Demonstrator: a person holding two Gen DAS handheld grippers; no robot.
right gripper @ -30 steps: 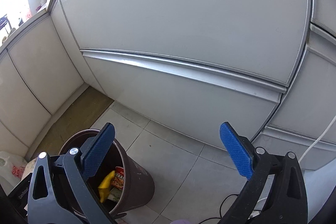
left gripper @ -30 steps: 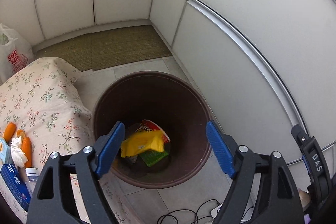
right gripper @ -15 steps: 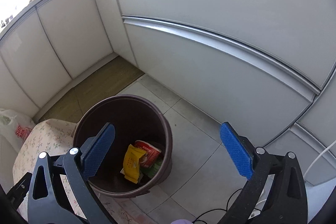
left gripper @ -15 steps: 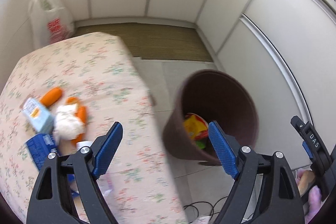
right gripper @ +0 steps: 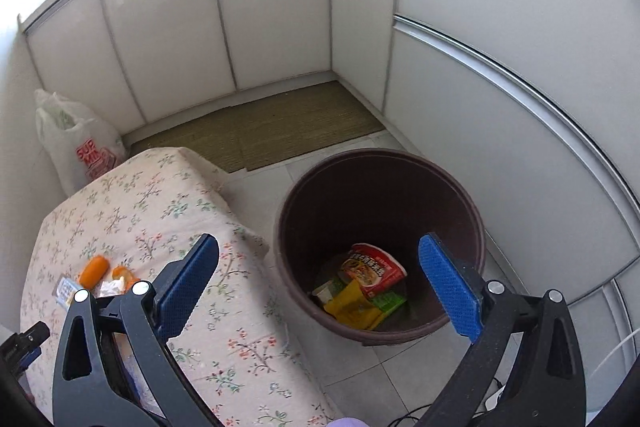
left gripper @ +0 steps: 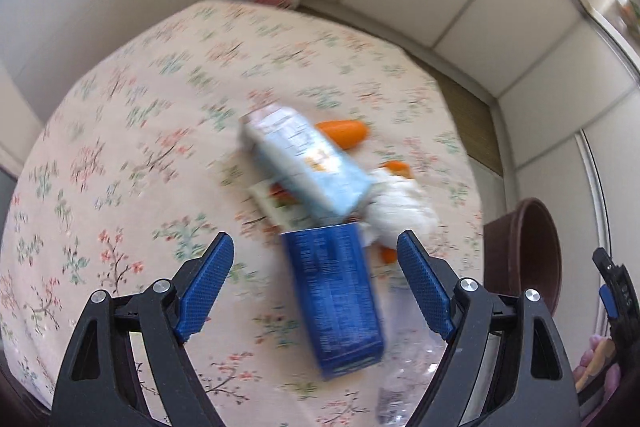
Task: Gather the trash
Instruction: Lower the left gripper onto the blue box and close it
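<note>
The left gripper (left gripper: 316, 285) has swung from the brown bin (right gripper: 380, 243) to the floral worktop (left gripper: 132, 131), fingers wide over a dark blue carton (left gripper: 334, 301). The bin holds a red noodle cup (right gripper: 372, 269) and yellow wrapper (right gripper: 352, 307); the right gripper (right gripper: 320, 287) gapes, empty.

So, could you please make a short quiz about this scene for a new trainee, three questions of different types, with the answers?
1. True or false: the left gripper is shut on the dark blue carton.
2. Multiple choice: the brown bin stands A) on the floral cloth, B) on the tiled floor beside the table, C) on the mat.
3. Fill in: the right gripper is ____ and holds nothing.

Key
1. False. Its jaws are apart and the carton lies on the floral cloth between them.
2. B.
3. Open.
</note>
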